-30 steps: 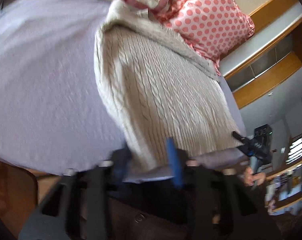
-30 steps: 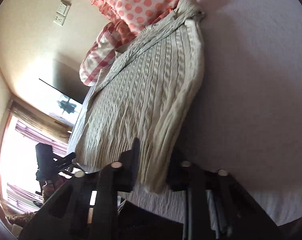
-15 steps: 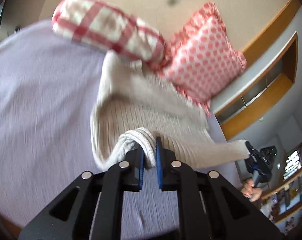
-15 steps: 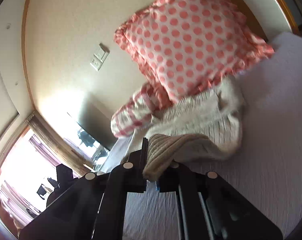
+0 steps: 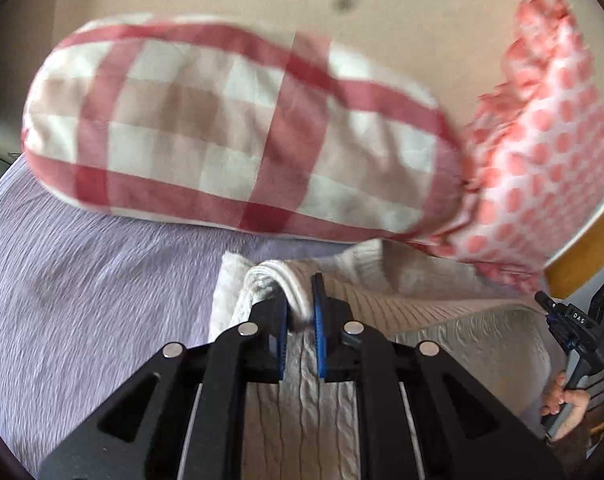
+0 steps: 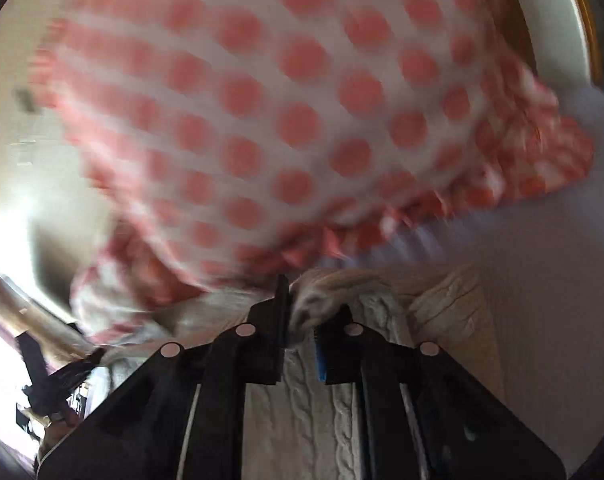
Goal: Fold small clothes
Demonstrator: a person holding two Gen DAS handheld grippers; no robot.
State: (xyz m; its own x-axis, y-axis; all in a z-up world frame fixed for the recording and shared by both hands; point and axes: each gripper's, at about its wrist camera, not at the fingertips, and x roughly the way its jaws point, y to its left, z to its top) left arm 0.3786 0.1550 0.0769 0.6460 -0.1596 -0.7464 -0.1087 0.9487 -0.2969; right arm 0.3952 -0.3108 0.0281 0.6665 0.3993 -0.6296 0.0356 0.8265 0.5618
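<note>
sweater hem (image 5: pixel 298 300) pinched in left gripper (image 5: pixel 300 320), right gripper (image 6: pixel 302 320) likewise

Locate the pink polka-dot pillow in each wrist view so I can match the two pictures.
Left wrist view: the pink polka-dot ruffled pillow sits at the right edge, beside the red-checked pillow.
Right wrist view: the same pillow fills the upper centre, blurred.
Shared landmark: the cream cable-knit sweater, pinched in both tongs just below the pillow.

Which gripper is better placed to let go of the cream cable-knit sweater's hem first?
Neither clearly. Left gripper and right gripper each pinch the cream cable-knit sweater hem, already carried up by the pillows.
</note>
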